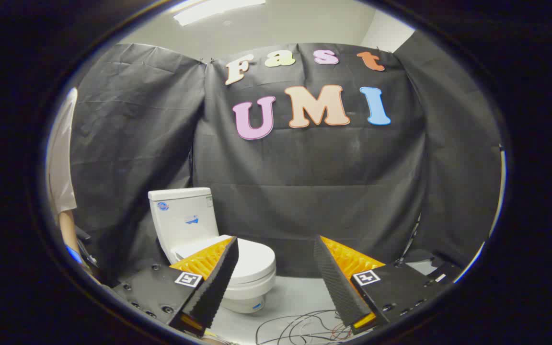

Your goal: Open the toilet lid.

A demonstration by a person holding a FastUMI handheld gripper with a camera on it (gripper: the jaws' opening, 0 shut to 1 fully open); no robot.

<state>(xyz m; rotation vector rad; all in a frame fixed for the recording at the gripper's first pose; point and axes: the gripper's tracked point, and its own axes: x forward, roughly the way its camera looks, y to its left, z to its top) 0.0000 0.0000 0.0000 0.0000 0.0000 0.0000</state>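
One toilet (213,244) here, white with a boxy tank, and its lid (252,261) is flat down, fully closed. It sits on the pale floor (295,297) against the black cloth wall (314,191), beyond the fingers and off toward the left one, which overlaps the bowl. The gripper (276,249) is spread wide, two fingers, nothing between them. A tangle of thin cables (300,328) lies on the floor between the fingers. A person's sleeve (60,158) shows far left.

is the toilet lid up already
No, the toilet lid lies flat and closed on the bowl, beyond the open, empty tongs.
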